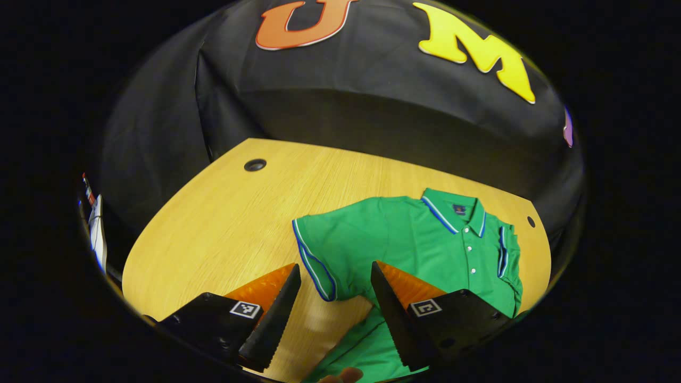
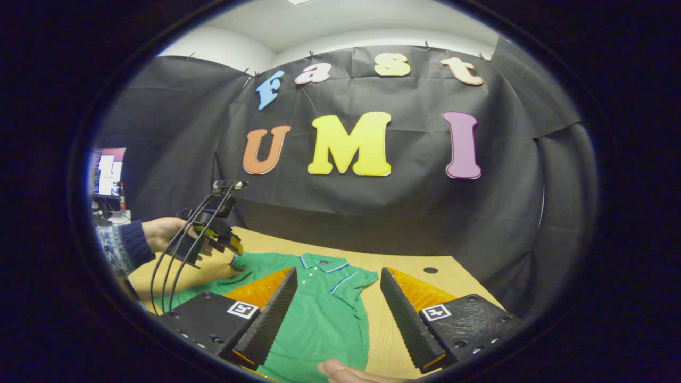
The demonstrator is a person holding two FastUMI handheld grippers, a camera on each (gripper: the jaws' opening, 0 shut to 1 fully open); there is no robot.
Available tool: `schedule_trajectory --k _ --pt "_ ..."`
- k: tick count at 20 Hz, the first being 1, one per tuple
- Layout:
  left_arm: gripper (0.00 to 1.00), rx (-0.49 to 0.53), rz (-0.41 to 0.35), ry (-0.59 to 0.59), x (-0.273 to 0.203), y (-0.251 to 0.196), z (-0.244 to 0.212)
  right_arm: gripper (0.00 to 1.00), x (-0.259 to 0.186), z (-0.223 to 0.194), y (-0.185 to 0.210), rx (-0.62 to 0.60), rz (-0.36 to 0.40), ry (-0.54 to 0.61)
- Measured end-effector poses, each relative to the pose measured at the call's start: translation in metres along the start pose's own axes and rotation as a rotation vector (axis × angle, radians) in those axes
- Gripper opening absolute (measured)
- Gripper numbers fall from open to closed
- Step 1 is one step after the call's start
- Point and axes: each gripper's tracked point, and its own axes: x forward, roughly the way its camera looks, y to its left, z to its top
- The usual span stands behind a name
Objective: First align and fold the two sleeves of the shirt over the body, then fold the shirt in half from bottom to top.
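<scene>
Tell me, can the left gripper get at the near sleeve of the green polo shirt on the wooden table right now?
Probably yes. The left gripper is open and the blue-trimmed sleeve of the green polo shirt lies flat on the wooden table just ahead of its fingers, with nothing between them.

The green short-sleeved polo shirt [image 1: 420, 250] lies flat on the light wooden table [image 1: 223, 223], spreading ahead of and under the left gripper [image 1: 335, 282]'s parted jaws, and between and beyond the right gripper [image 2: 338, 298]'s parted jaws.
</scene>
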Motion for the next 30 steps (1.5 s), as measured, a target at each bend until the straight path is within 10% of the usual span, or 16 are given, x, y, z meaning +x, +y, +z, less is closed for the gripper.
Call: schedule_trajectory --k 3,4,5,9,27,30 --pt "0.77 -0.118 -0.051 0.056 0.024 -0.006 -0.007 0.97 0.0 -0.015 -0.007 0.016 0.01 0.032" --pt "0.58 -0.154 -0.049 0.063 0.031 -0.004 -0.006 0.96 0.001 -0.015 -0.014 0.025 -0.007 0.03" --pt "0.65 -0.166 -0.042 0.061 0.038 -0.002 -0.004 0.95 0.002 -0.013 -0.018 0.033 -0.014 0.023" --pt "0.1 -0.107 -0.012 0.076 0.05 0.005 -0.005 0.97 0.003 -0.014 -0.028 0.058 -0.019 0.011" --pt "0.08 0.287 -0.051 -0.037 0.01 -0.123 0.012 0.93 0.009 -0.024 -0.047 0.103 -0.04 0.032" --pt "0.36 0.28 -0.067 -0.12 -0.011 -0.131 0.031 0.94 0.008 -0.025 -0.043 0.114 -0.025 0.048"
